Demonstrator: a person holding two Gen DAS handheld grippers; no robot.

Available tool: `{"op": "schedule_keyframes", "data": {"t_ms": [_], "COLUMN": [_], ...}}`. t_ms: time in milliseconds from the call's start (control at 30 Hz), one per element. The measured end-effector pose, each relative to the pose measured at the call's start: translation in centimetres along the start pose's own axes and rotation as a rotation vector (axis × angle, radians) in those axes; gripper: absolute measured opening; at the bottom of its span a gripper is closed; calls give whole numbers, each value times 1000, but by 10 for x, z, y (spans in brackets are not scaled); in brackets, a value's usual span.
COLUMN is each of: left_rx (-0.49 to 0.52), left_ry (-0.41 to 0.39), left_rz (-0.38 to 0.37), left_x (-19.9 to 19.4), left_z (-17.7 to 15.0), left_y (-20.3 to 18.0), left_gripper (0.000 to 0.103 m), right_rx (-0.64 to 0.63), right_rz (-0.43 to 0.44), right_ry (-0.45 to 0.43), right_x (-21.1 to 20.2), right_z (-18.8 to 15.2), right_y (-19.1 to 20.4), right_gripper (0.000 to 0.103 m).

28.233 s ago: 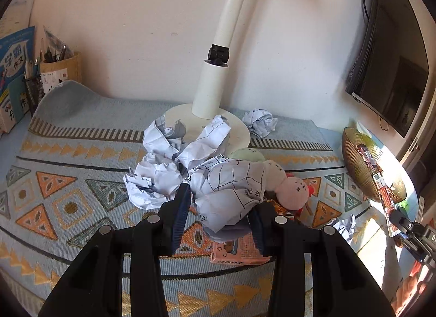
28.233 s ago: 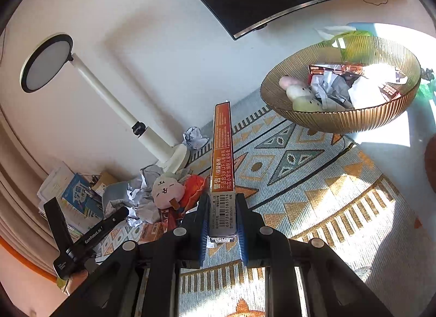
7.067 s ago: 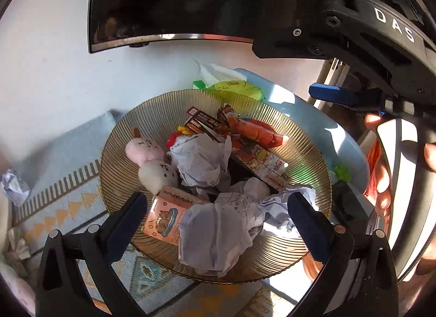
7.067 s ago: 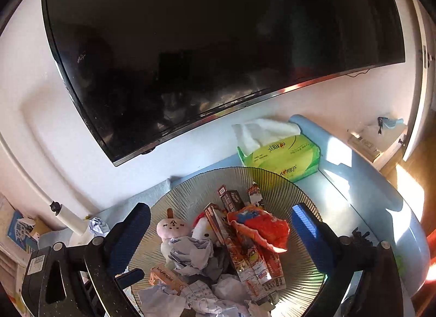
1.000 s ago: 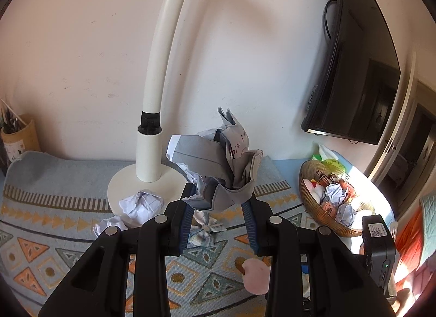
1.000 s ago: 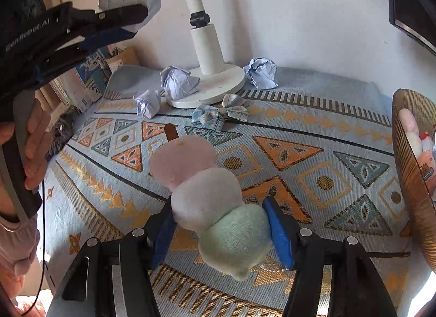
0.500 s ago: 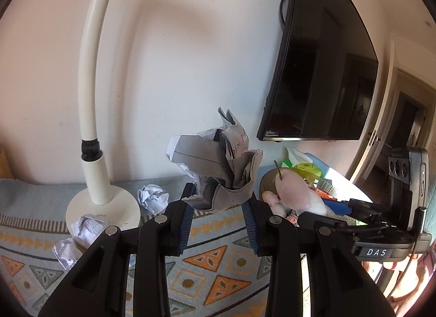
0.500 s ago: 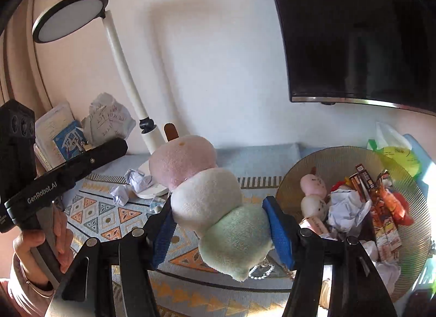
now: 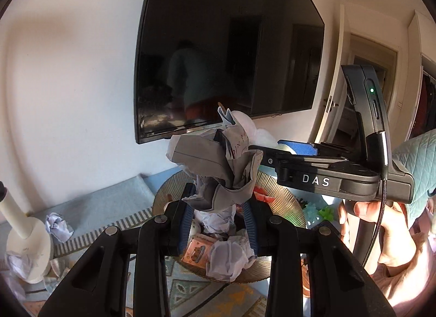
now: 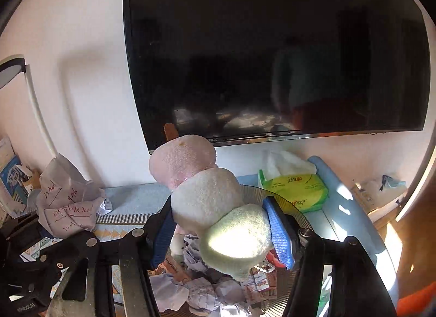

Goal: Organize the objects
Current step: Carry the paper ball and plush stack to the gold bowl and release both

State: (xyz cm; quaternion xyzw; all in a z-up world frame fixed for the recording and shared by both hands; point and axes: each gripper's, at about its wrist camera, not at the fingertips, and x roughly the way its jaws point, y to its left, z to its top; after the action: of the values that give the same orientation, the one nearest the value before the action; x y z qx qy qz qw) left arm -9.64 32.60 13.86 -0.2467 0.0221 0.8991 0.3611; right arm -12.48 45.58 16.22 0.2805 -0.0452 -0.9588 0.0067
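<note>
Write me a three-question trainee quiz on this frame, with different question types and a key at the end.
1. True or false: the left gripper is shut on a crumpled sheet of handwritten paper.
2. Multiple choice: what does the right gripper hold? A) a green tissue pack B) a pink, white and green plush dango skewer C) a red snack packet
3. Fill in: both grippers hang over the ribbed golden ____, which already holds paper wads and snack packets.

Key: 1 true; 2 B, the plush dango skewer, while the green tissue pack lies behind the bowl; 3 bowl.
</note>
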Motion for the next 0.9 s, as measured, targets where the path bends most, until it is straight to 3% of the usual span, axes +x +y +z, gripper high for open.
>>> {"op": "schedule_keyframes", "data": {"t_ms": [233, 300, 333, 367, 400, 433, 567, 700, 900], "left_rx": [46, 48, 46, 41, 35, 23, -78, -33, -52], "left_ry": [57, 75, 94, 120, 157, 194, 293, 258, 250], "left_rz": [-60, -66, -70, -72, -79, -100, -185, -83, -64], "left_x": [40, 50, 56, 62, 70, 76, 89, 79, 59], "left_z": [0, -3, -5, -8, -12, -17, -30, -34, -32], "left_y": [-34, -33, -32, -29, -27, -23, -2, -2, 12], "left_gripper": [32, 36, 47, 76, 97, 103, 103, 103, 103], "right_rx": [-23, -38, -50, -62, -71, -72, 2, 93, 185], "right_rz": [-66, -57, -64, -78, -90, -105, -96, -55, -52], "right_ry": [16, 40, 66, 91, 100, 101, 103, 131, 96], "right_x": [12, 22, 29, 37, 45, 47, 53, 54, 36], "right_z": [9, 10, 9, 8, 7, 4, -1, -4, -2], "right_y": [-15, -16, -16, -15, -18, -20, -31, -39, -32], "right_gripper": [62, 76, 84, 103, 103, 103, 103, 103, 103]}}
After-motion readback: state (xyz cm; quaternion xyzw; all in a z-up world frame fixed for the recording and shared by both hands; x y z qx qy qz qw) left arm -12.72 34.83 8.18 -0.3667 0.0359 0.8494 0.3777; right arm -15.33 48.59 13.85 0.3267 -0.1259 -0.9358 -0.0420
